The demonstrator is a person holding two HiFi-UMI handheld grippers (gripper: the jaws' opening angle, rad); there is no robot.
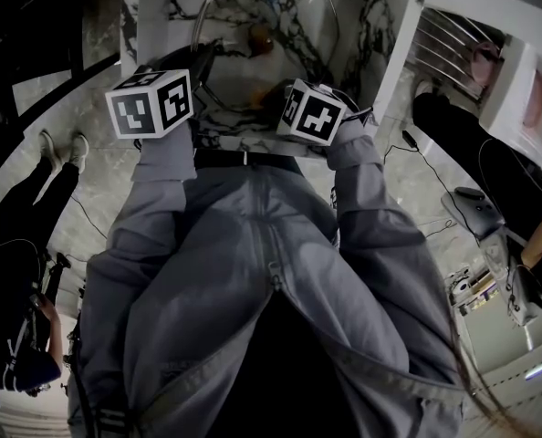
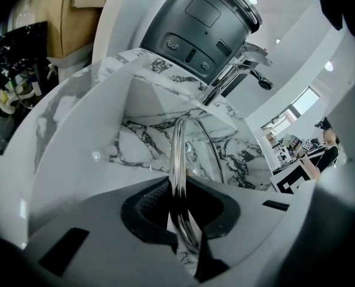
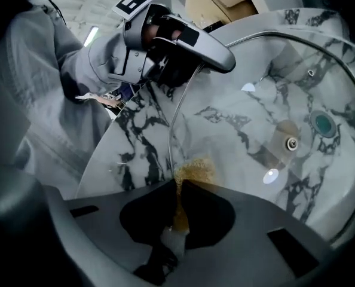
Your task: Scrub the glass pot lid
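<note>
Gleaming steel-rimmed glass lid (image 3: 255, 106), tan sponge (image 3: 195, 171)

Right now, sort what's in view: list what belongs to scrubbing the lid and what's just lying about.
For the job: glass pot lid, rim clamped in the left gripper; brown scrub pad, pinched in the right gripper.
Lying about: faucet; dark grey appliance; teal sink plug.

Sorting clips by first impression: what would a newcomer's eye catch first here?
First, the glass pot lid, held over the marble basin with its metal rim pinched in the left tongs. Next, the brown scrub pad, clamped in the right tongs right at the lid's rim.
</note>
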